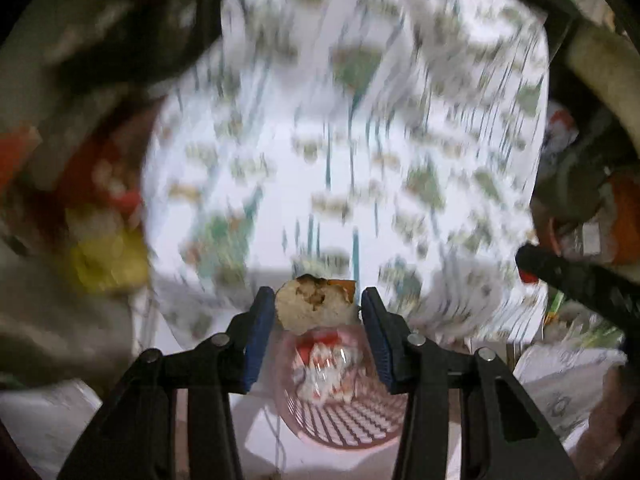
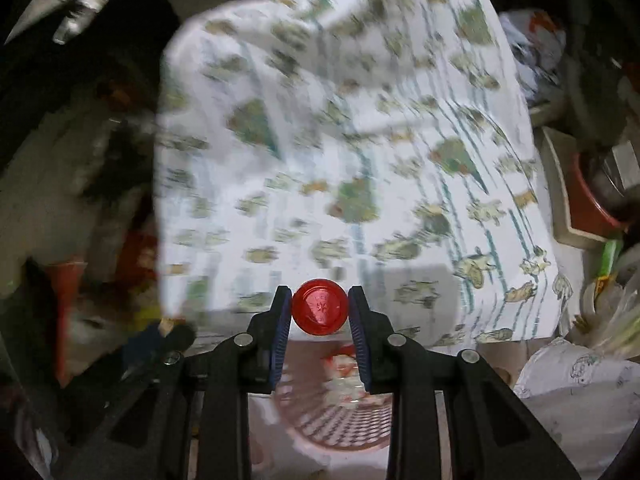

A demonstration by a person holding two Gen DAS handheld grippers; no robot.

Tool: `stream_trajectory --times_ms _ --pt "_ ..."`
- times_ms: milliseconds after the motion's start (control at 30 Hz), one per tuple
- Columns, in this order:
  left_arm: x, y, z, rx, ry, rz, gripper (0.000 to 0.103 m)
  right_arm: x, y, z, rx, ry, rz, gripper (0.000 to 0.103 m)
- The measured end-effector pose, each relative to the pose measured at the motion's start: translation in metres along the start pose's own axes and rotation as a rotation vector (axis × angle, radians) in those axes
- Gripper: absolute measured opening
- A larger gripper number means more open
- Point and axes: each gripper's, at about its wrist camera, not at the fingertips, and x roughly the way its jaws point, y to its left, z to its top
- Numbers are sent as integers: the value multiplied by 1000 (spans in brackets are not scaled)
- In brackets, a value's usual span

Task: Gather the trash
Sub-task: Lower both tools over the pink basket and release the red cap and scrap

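Right now both my grippers are loaded. My left gripper [image 1: 318,308] is closed partway onto a torn chunk of bread [image 1: 314,306], pale crumb with a scorched crust, pinched between the blue pads [image 1: 260,332] across its middle. It looks light, soft and crumbly, so I judge a gentle squeeze across the thickest part is safest; harder and it may tear or shed bits. My right gripper [image 2: 320,312] is clamped on a red plastic bottle cap [image 2: 320,306], held by its rim with the flat face toward the camera. That one is stiff, light and likely slick, so it could pop out if the pads sit off-centre. Just below and behind both sets of fingertips sits the pink mesh basket [image 1: 348,424] with crumpled wrappers [image 1: 328,372] inside. Beyond the fingertips lies the patterned tablecloth [image 2: 340,140], blurred
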Motion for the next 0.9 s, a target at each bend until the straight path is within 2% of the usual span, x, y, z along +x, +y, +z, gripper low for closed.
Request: stream_trajectory --times_ms 133,233,300,333,400,467,567,667,800,867,900 --pt "42 4 -22 -27 95 -13 43 51 -15 -19 5 120 20 31" --pt "67 -4 -36 48 144 5 43 85 -23 -38 17 208 71 31" --pt "83 -9 -47 96 190 26 43 107 -30 -49 47 296 153 31" --pt "90 -9 -51 95 215 33 43 114 -32 -54 52 320 151 31" --pt "100 -6 -59 63 274 12 43 120 -32 -61 28 341 115 31" --pt "105 -5 -62 46 295 -3 43 123 -25 -66 -25 355 107 31" --pt "118 -8 -66 74 349 -13 43 135 -23 -70 -29 375 91 31" --pt "130 -7 -75 110 379 54 43 158 -31 -81 26 418 61 31" --pt "133 -4 -78 109 384 62 44 178 -37 -89 8 426 0 31" --pt "133 -5 -78 123 381 57 51 181 -40 -91 1 424 -12 31" --pt "133 -6 -77 135 380 58 61 182 -43 -89 5 417 -10 31"
